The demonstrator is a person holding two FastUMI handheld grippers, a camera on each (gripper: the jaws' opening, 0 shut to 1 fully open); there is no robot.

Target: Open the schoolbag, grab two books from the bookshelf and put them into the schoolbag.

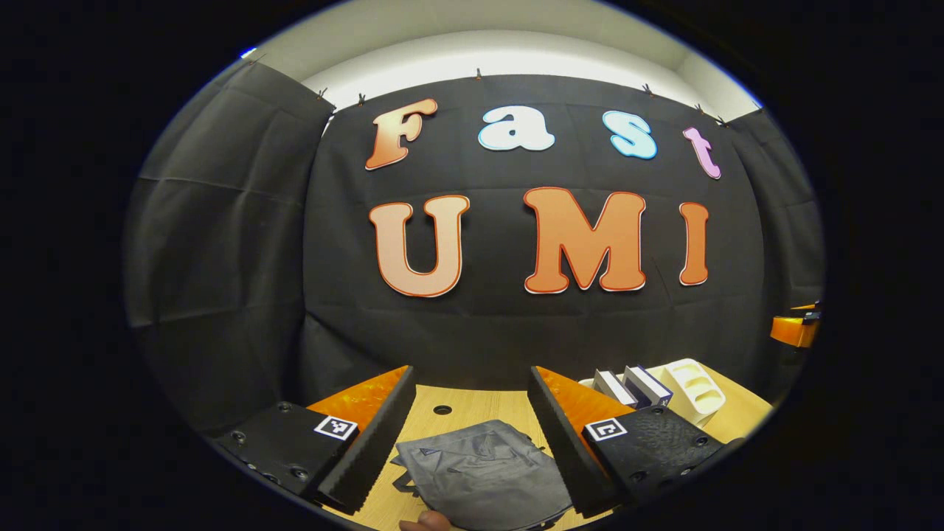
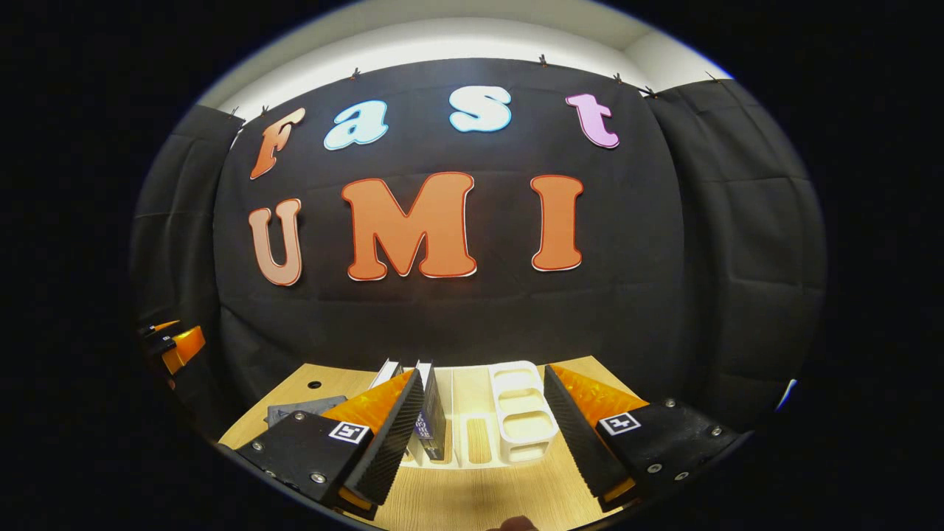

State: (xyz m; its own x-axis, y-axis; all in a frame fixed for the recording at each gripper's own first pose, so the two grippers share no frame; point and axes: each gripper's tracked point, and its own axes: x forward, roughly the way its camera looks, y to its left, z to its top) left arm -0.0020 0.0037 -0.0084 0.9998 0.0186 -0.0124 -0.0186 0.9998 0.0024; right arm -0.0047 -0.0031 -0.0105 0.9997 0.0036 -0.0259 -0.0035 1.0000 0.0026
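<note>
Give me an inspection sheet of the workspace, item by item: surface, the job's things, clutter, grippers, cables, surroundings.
Surface: light wooden table with a small round hole near its far edge.
Job's things: grey schoolbag lying flat on the table, looks closed; two books standing tilted in the white bookshelf.
Clutter: nothing seen.
Grippers: left gripper open, hanging above the schoolbag; right gripper open, pointed at the bookshelf, neither touching anything.
Cables: nothing seen.
Surroundings: black cloth wall behind and to the sides, pale ceiling strip above; a bit of a hand at the bottom edge of each view.
</note>
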